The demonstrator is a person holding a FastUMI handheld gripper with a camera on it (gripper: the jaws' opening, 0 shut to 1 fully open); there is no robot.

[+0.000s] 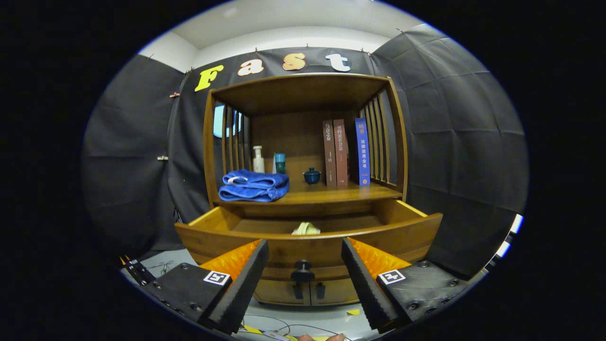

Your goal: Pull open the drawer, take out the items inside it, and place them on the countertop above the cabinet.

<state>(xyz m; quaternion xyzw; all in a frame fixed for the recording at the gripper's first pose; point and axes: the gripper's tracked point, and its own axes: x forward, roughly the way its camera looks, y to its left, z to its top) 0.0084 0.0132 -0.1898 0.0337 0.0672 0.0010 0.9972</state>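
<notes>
We face a wooden cabinet (303,142) whose open shelf serves as the countertop (331,194). On it lie a folded blue towel (254,185), a white bottle (258,159), a small teal container (280,163), a dark blue lidded pot (312,175) and three upright books (344,152). Below the shelf the drawer (307,237) is already pulled well out, its front curving toward us, with a dark round knob (303,271) at its middle. Beneath it we see two small cabinet doors (307,290).

Inside the drawer, near the front wall, sits one pale yellowish item (306,229); we cannot tell what it is, as the drawer front hides its lower part. It lies beyond and above the fingers.

Our gripper (304,279) hangs in front of the drawer with its fingers spread wide and nothing between them; the knob shows in the gap, apart from both.

We judge the opening step done and the reach into the drawer next. The risks we foresee: the fingers could catch the drawer's front edge on the way in and push it shut; the item looks soft and low, so a shallow pinch might slip off it; and on the crowded shelf a careless placement could topple the bottle or the pot.
</notes>
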